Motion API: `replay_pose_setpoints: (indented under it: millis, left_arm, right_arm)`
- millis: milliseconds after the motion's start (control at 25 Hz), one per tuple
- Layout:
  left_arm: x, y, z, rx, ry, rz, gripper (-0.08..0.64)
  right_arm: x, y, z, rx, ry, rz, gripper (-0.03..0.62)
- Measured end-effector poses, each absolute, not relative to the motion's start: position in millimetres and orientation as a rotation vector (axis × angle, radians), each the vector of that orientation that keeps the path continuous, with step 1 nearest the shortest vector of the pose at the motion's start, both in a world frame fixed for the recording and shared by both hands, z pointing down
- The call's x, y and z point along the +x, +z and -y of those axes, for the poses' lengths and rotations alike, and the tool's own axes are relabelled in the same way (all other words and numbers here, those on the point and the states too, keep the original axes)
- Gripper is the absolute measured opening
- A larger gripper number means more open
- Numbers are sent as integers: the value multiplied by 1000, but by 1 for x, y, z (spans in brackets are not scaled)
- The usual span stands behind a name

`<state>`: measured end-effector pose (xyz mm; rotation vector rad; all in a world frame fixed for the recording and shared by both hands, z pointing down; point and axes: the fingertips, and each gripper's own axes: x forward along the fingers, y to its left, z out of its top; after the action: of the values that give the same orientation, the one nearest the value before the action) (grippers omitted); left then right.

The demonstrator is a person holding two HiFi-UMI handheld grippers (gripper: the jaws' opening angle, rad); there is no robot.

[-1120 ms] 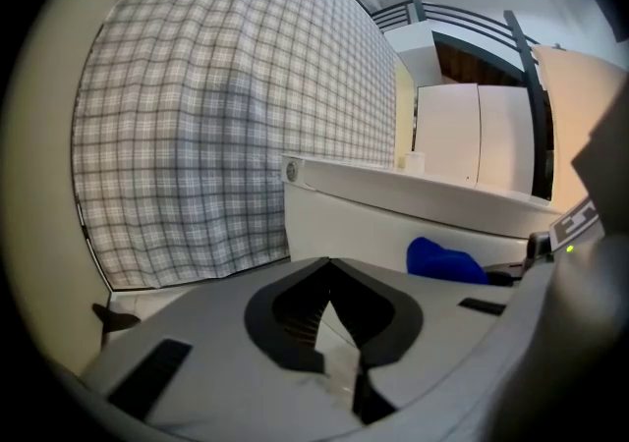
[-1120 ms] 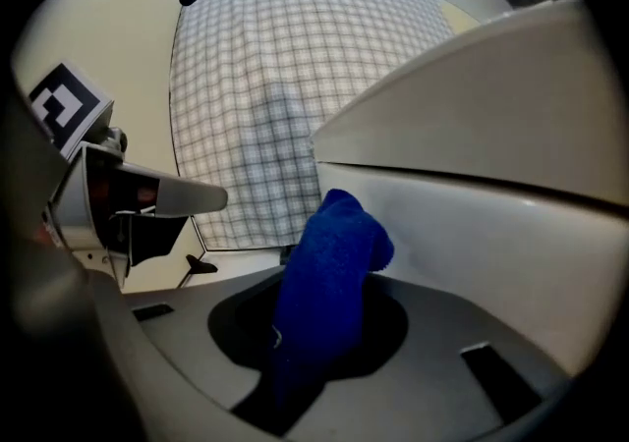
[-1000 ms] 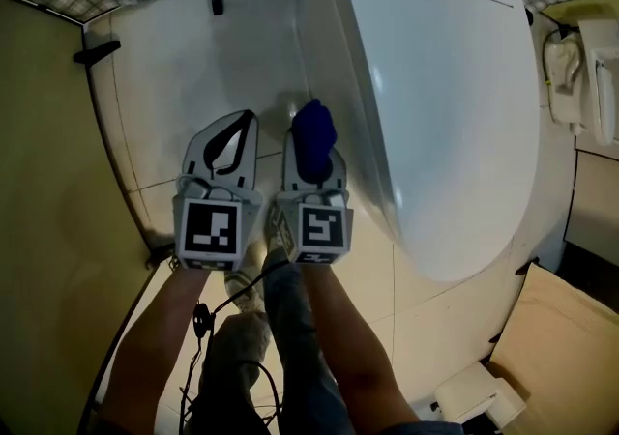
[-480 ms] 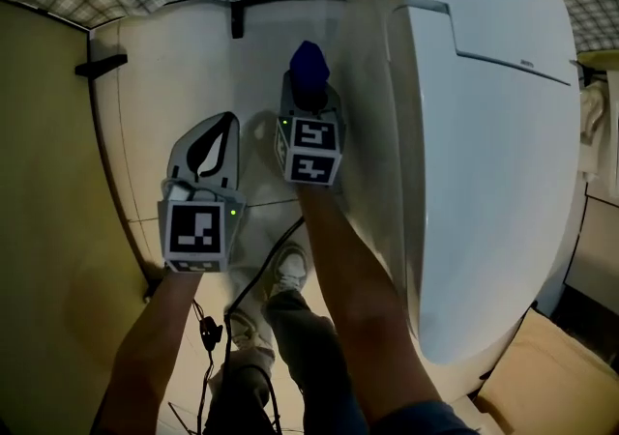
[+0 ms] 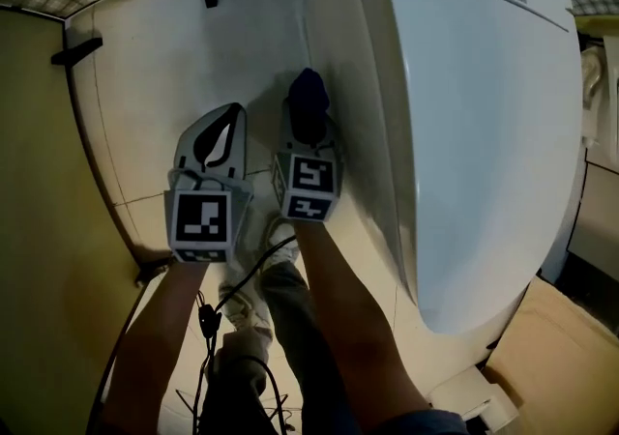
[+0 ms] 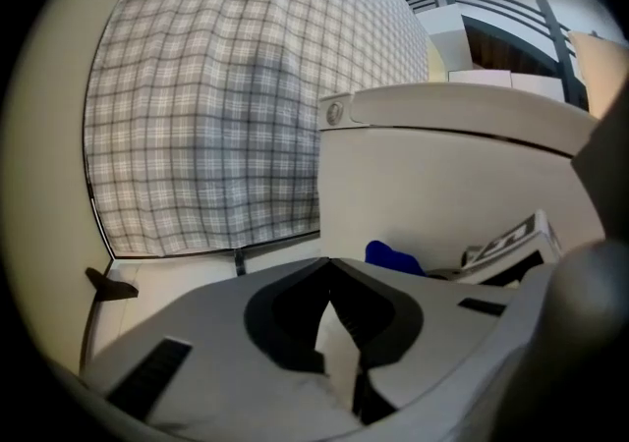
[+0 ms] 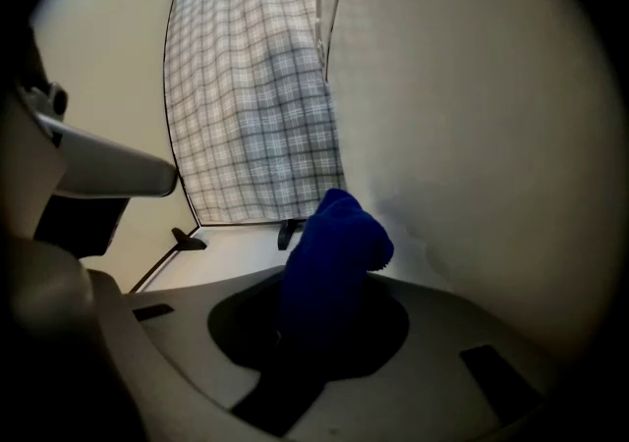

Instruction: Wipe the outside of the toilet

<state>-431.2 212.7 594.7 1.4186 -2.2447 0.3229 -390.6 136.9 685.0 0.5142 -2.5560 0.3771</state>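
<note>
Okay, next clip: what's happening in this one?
A person stands beside a white toilet with a gripper in each hand. The right gripper is shut on a blue cloth, held low against or just off the toilet's outer side wall. The left gripper is shut and empty, beside it.

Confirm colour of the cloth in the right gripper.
The cloth is plain deep blue, with no pattern; it shows clearest in the right gripper view.

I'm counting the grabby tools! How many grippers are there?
2. The left gripper is shut and empty, over the floor. The right gripper beside it holds a blue cloth near the toilet.
</note>
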Motion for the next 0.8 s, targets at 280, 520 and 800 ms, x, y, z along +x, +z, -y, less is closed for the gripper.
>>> replay_pose_setpoints:
  millis: [280, 520, 800]
  left_arm:
    - [-358, 572, -237, 1527, 346, 2151, 15]
    - [-318, 570, -249, 1565, 339, 2112, 15]
    - [-357, 596, -236, 1536, 376, 2170, 15]
  right_arm:
    - [-267, 662, -176, 645, 390, 2482, 74]
    - [-219, 657, -186, 686, 358, 2465, 74]
    - [-305, 668, -181, 540, 351, 2568, 74]
